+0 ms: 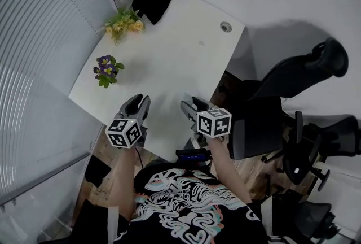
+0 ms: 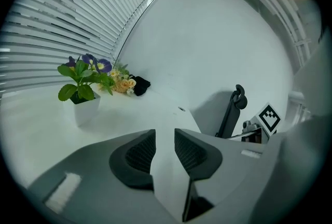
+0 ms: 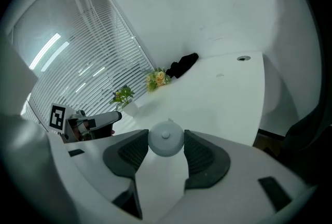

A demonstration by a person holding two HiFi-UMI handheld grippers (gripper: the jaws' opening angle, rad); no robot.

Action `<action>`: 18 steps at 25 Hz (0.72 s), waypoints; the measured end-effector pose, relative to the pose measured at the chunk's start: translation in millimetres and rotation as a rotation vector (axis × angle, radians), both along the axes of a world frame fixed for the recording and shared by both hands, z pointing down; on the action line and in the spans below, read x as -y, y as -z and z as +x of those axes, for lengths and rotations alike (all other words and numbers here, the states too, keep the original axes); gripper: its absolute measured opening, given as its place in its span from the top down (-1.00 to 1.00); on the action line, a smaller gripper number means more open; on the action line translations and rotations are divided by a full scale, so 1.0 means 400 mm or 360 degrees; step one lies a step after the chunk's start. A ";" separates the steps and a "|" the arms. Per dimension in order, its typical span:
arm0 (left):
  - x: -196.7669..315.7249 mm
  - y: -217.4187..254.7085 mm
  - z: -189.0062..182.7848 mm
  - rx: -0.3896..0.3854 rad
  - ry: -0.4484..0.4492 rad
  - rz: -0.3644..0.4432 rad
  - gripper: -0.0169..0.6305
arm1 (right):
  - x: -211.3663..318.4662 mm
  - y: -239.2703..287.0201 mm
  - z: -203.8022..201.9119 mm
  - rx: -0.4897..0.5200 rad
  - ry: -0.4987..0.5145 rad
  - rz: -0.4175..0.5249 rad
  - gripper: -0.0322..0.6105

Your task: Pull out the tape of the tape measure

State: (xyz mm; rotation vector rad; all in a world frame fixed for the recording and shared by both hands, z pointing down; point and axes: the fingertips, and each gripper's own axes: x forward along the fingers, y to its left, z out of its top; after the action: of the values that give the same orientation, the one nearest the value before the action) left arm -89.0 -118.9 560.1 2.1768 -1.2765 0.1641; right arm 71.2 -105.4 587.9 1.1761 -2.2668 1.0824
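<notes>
White table (image 1: pixel 169 62) underneath; right hand-held gripper (image 1: pixel 190 106) clamps a round white plastic tape measure (image 3: pixel 165 139) at its tips, and the left hand-held gripper (image 2: pixel 165 137) (jaws apart, empty) hovers near on its left, best placed to draw the tape.

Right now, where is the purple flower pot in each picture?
Head view: purple flower pot, left of middle, near the table's left edge.
Left gripper view: left side, big and close.
Right gripper view: small, left of middle, by the blinds.
Shared landmark: yellow flowers beside it in every view.
</notes>
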 end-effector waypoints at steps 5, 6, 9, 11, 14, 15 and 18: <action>-0.010 0.030 0.006 -0.0025 -0.0013 0.0044 0.59 | -0.016 0.037 -0.005 0.0032 0.0039 0.0033 0.22; -0.012 0.036 0.008 -0.0032 -0.0021 0.0052 0.59 | -0.019 0.045 -0.006 0.0039 0.0046 0.0040 0.22; -0.026 0.052 0.020 -0.0064 -0.0060 0.0063 0.59 | -0.032 0.069 -0.010 0.0077 0.0051 0.0049 0.22; -0.035 0.061 0.029 -0.0082 -0.0092 0.0068 0.59 | -0.040 0.084 -0.012 0.0103 0.0057 0.0050 0.22; -0.042 0.076 0.044 -0.0110 -0.0140 0.0083 0.59 | -0.049 0.104 -0.017 0.0134 0.0085 0.0053 0.22; -0.046 0.081 0.048 -0.0121 -0.0154 0.0087 0.59 | -0.052 0.111 -0.020 0.0141 0.0099 0.0055 0.22; -0.057 0.094 0.061 -0.0153 -0.0179 0.0102 0.59 | -0.067 0.128 -0.029 0.0172 0.0146 0.0053 0.22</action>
State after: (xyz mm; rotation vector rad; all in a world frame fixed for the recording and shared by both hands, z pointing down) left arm -64.7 -96.1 522.4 2.2838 -1.1209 0.0633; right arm 59.8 -78.8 536.6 1.0382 -2.4042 1.1014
